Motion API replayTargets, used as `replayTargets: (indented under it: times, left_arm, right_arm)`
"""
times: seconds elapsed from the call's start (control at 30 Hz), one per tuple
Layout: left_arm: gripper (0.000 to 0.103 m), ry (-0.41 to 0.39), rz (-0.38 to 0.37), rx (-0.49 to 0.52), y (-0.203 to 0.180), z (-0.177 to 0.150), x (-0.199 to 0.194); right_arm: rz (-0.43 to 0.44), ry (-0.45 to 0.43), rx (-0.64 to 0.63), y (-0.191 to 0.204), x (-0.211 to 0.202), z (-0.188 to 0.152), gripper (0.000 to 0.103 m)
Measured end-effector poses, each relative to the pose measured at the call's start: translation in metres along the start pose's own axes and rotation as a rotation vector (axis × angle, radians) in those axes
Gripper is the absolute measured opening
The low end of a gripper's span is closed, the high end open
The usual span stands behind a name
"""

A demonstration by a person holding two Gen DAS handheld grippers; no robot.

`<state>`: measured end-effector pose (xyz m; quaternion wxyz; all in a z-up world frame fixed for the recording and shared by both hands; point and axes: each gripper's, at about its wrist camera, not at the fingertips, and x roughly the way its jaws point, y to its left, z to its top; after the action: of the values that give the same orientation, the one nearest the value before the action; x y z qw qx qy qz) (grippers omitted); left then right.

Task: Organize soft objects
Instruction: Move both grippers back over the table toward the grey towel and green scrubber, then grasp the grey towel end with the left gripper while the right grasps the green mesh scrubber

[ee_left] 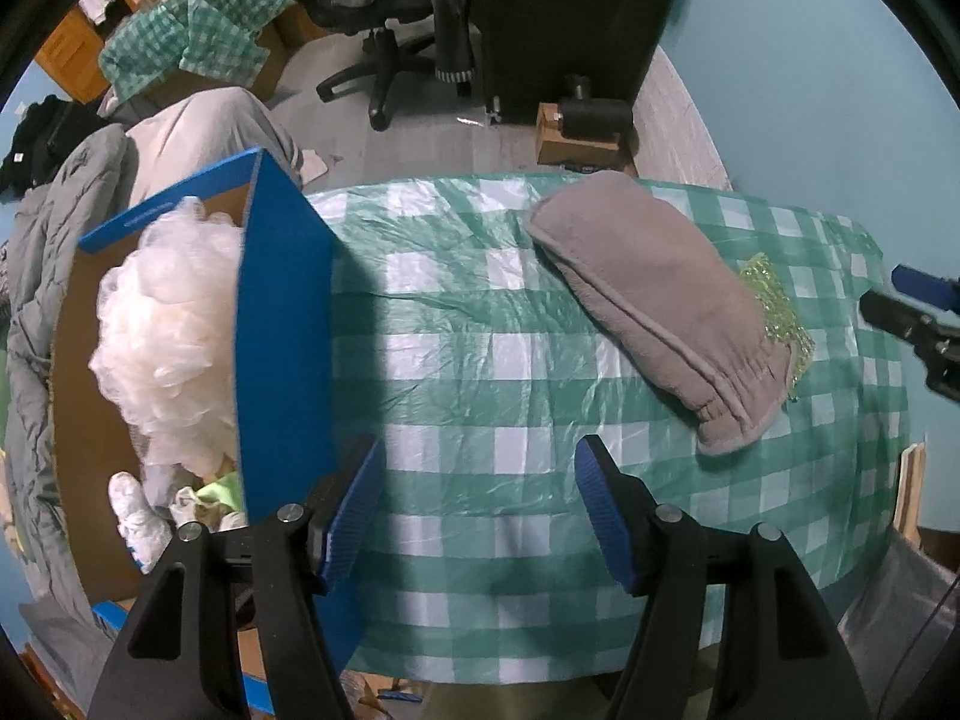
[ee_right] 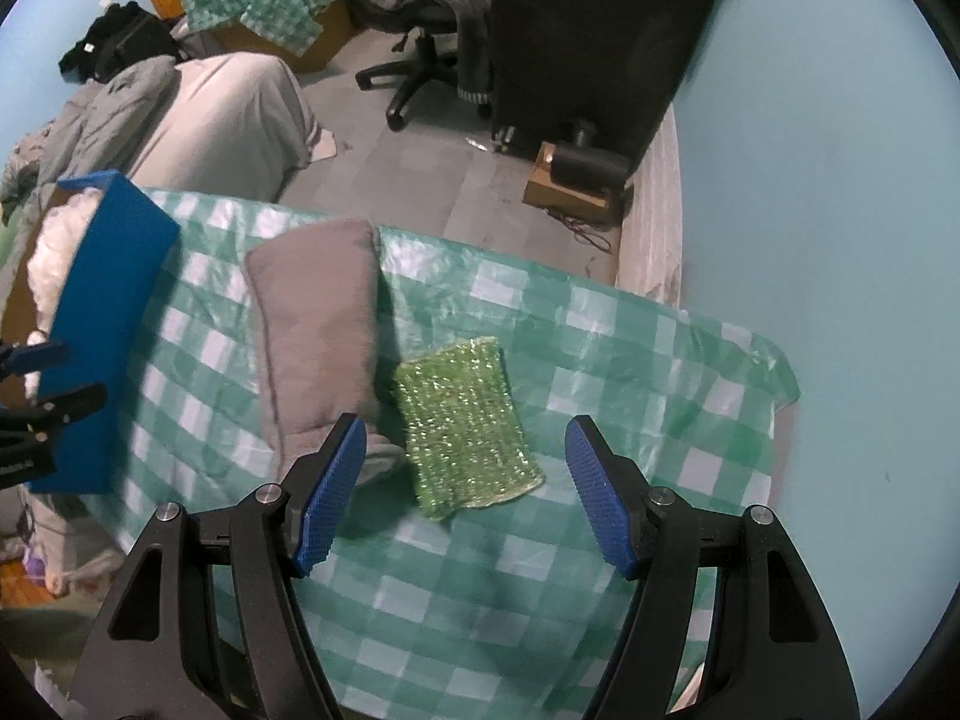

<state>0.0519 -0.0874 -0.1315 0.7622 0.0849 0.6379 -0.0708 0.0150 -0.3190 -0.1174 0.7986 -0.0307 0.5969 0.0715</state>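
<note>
A folded grey fleece cloth (ee_left: 654,306) lies on the green-checked tablecloth (ee_left: 480,396); it also shows in the right wrist view (ee_right: 315,336). A glittery green scrub pad (ee_right: 465,426) lies just right of it, partly hidden behind the cloth in the left wrist view (ee_left: 774,306). My left gripper (ee_left: 477,510) is open and empty, above the table beside the blue box (ee_left: 285,324). My right gripper (ee_right: 465,492) is open and empty, just short of the pad. The box holds a white mesh puff (ee_left: 168,330) and other soft items.
The blue cardboard box stands at the table's left edge (ee_right: 108,330). Beyond the table are a bed with grey bedding (ee_right: 210,120), an office chair (ee_left: 384,6), a dark cabinet (ee_left: 570,18) and a small box on the floor (ee_right: 576,180). A light blue wall (ee_right: 810,180) is on the right.
</note>
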Motion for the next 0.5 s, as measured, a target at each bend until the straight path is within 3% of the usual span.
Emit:
replayTargets:
  times: [0.5]
  left_arm:
    - [0.068,0.039,0.029,-0.029,-0.008,0.007,0.036]
  right_arm:
    - [0.038,0.105,0.026,0.006,0.069,-0.002,0.069]
